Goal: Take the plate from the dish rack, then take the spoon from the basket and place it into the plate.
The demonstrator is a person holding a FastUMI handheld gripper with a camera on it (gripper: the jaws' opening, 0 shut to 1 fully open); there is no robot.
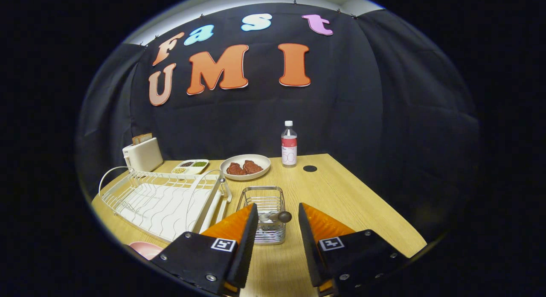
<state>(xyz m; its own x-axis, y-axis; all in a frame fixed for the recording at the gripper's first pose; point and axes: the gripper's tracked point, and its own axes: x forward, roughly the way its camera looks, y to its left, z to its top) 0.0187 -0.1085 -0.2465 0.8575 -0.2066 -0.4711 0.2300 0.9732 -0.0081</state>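
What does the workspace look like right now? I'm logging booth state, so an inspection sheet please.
Surface: wooden table, round dark spot near the bottle.
Job's things: empty white dish rack; pink plate on the table beside the rack; spoon in the wire basket.
Clutter: toaster, divided dish, plate of meat, bottle.
Grippers: gripper open, fingers either side of the spoon handle.
Cables: nothing seen.
Surroundings: black cloth wall.

Hidden and cut-off parts

Your gripper [278, 218] stands apart; its left finger covers the spoon's [279, 216] bowl end in the basket [263, 203]. At eight o'clock, the pink plate [145, 249] is mostly cut off.
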